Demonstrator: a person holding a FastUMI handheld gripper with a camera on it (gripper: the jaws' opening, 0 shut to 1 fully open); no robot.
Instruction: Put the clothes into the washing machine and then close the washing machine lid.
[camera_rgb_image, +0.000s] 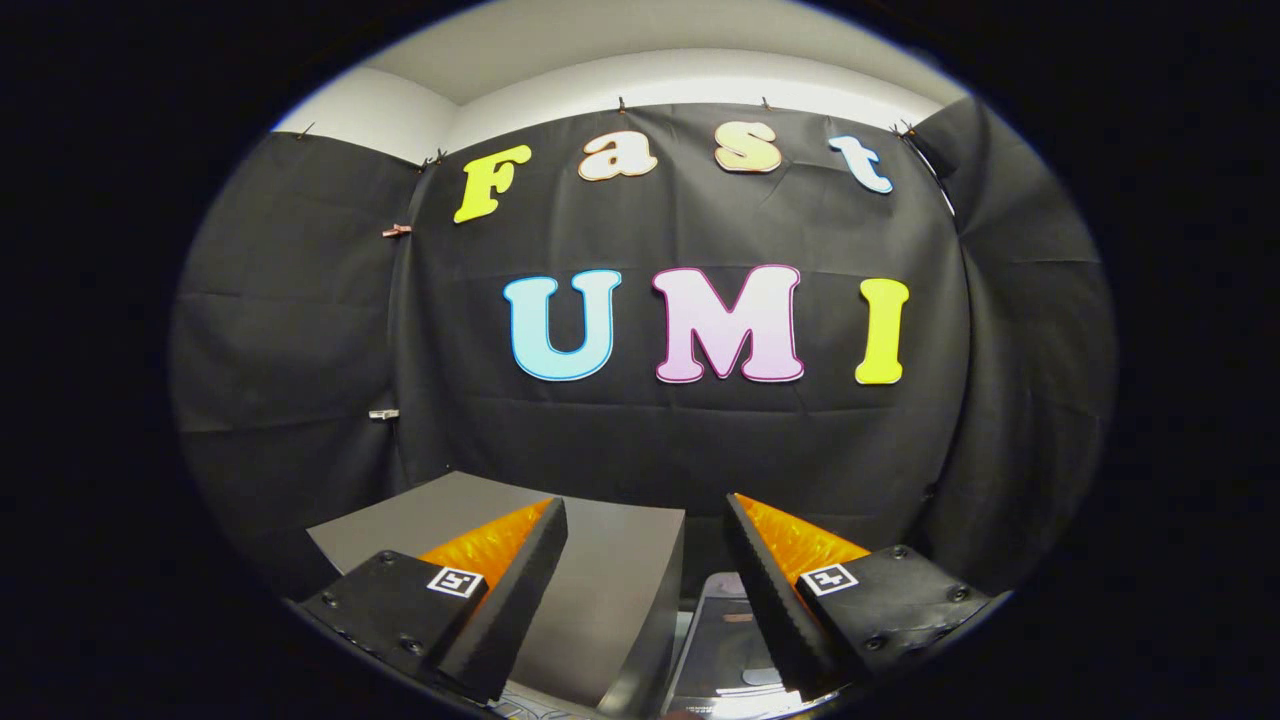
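Grey sheet metal, or something like it, lies beneath the gripper (645, 520): a flat, matte panel that reads as the raised washing machine lid (600, 570), seen from above and slightly behind. The gripper's fingers stand wide apart with nothing between them; neither finger touches anything visible. Each finger carries a small square marker (455, 581) on its base.

The lid's top face spreads under the left finger (520, 580) and into the gap between the two fingers. Its far edge runs just ahead of the fingertips, and its right-hand edge drops away steeply in the gap, nearer the right finger (770, 590).

Below that edge, between the lid and the right finger, a darker glossy surface (725, 640) shows, with a rounded pale outline and faint reflections. This looks like part of the washing machine's top or opening; which of the two cannot be told. No clothes can be made out there, and the inside of the machine is hidden by the lid and the finger.

Beyond the fingers hangs the booth wall (680, 440), black cloth with creases, pinned along its upper edge by small clips (397, 231). Side panels of the same cloth fold in at left and right. Above the cloth a pale wall and ceiling (640, 70) show.
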